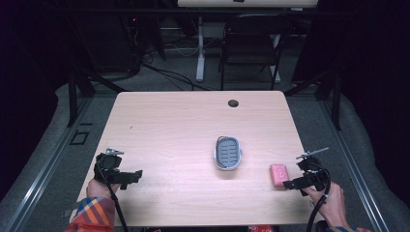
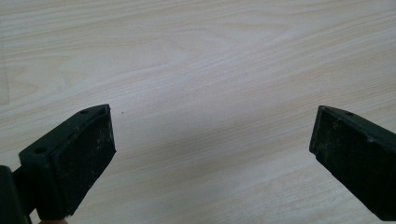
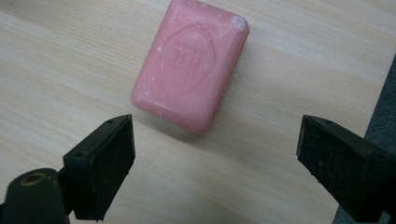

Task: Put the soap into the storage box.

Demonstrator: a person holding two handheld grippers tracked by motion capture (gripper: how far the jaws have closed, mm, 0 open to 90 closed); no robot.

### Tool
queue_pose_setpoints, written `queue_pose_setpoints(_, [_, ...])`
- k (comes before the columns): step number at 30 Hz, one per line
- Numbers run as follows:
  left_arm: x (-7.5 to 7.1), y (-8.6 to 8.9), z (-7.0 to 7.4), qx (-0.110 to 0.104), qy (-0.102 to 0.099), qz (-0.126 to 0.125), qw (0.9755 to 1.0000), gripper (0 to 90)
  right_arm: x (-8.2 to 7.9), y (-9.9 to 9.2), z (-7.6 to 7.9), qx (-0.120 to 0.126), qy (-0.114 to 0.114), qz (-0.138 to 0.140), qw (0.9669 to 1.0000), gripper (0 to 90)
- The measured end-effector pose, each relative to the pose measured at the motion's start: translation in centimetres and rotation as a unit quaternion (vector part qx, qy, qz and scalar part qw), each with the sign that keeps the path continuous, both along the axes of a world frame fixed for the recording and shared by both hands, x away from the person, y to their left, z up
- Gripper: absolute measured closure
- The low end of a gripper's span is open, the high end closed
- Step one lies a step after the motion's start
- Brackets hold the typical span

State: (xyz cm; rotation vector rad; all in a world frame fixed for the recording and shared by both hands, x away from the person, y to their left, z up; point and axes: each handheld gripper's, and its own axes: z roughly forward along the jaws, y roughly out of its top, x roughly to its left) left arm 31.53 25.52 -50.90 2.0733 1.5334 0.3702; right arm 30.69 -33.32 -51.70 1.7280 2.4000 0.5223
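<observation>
A pink bar of soap (image 1: 278,174) lies flat on the wooden table (image 1: 183,121) near its right front corner. Close up, the soap (image 3: 190,65) carries an embossed oval mark and lies just ahead of my right gripper (image 3: 215,158), whose jaws stand wide apart with only bare wood between them. In the high view the right gripper (image 1: 288,184) points left, almost touching the soap's near right side. A grey oval soap dish (image 1: 227,153) with a slatted bottom rests at the table's middle front. My left gripper (image 1: 135,176) hovers at the front left, open over bare wood (image 2: 210,135).
A round cable hole (image 1: 233,103) is near the table's far edge. Beyond the table stand a black folding chair (image 1: 251,43) and a white desk leg (image 1: 200,48). The table's right edge (image 3: 380,93) runs close beside the soap.
</observation>
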Motion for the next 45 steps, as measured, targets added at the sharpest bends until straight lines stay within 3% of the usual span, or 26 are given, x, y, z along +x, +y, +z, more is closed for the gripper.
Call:
queue_pose_setpoints(10, [-0.2, 0.4, 0.1, -0.013, 0.000, 0.008, 0.9999, 0.2, 0.3, 0.4, -0.1, 0.002, 0.008, 0.011, 0.9999, 6.9])
queue_pose_setpoints(27, [-0.3, 0.3, -0.1, -0.005, 0.004, 0.000, 1.0000, 0.2, 0.8, 1.0, -0.1, 0.000, 0.016, 0.003, 0.9999, 3.6])
queue_pose_setpoints(32, [-0.3, 0.2, 0.0, -0.003, 0.005, 0.001, 1.0000, 0.2, 1.3, 1.3, -0.3, 0.012, 0.024, -0.003, 0.9996, 2.7])
queue_pose_setpoints(38, [-0.2, 0.0, 0.0, -0.001, 0.007, -0.005, 1.0000, 0.2, 1.9, 1.4, 0.0, 0.010, 0.030, -0.001, 0.9995, 2.2])
queue_pose_setpoints(44, [0.0, -0.1, -0.1, 0.000, 0.006, -0.008, 0.9999, 0.2, 2.9, 2.1, -0.4, 0.012, 0.036, -0.027, 0.9989, 1.6])
queue_pose_setpoints(45, [0.0, -0.1, 0.0, -0.001, 0.007, -0.008, 0.9999, 0.2, 3.1, 2.2, -0.3, 0.007, 0.043, -0.020, 0.9989, 1.4])
